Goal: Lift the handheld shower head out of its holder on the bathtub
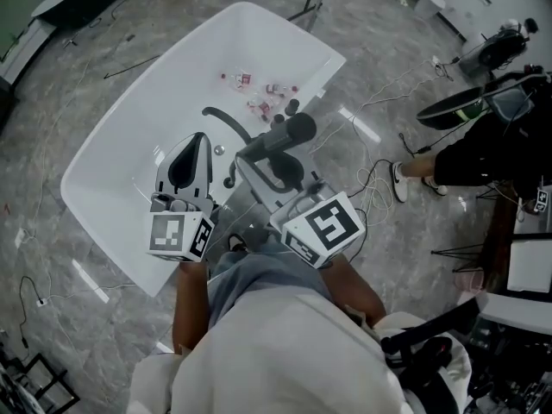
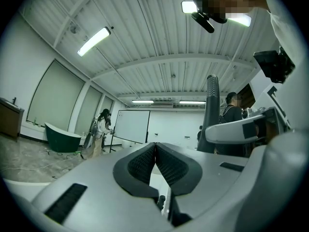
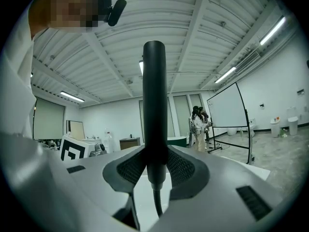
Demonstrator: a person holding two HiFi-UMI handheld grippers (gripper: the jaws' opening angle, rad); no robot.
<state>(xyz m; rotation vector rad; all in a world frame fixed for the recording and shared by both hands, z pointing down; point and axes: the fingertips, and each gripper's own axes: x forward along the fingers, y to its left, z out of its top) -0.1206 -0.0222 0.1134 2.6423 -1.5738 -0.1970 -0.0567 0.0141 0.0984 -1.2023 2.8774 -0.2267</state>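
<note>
Right gripper view: the right gripper (image 3: 155,170) is seen clamped on the black handle of the shower head (image 3: 154,105), which is held upright with its hose (image 3: 155,203) hanging below. The left gripper (image 2: 155,158) is pressed together, nothing between its pads. In the head view, the shower head is held above the white bathtub (image 1: 112,136), toward its near edge.

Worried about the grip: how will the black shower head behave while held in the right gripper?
The shower head looks rigid; its smooth round handle may twist or slip in the jaws of the right gripper. Its hose hangs limp below and will probably tug as it moves.
</note>
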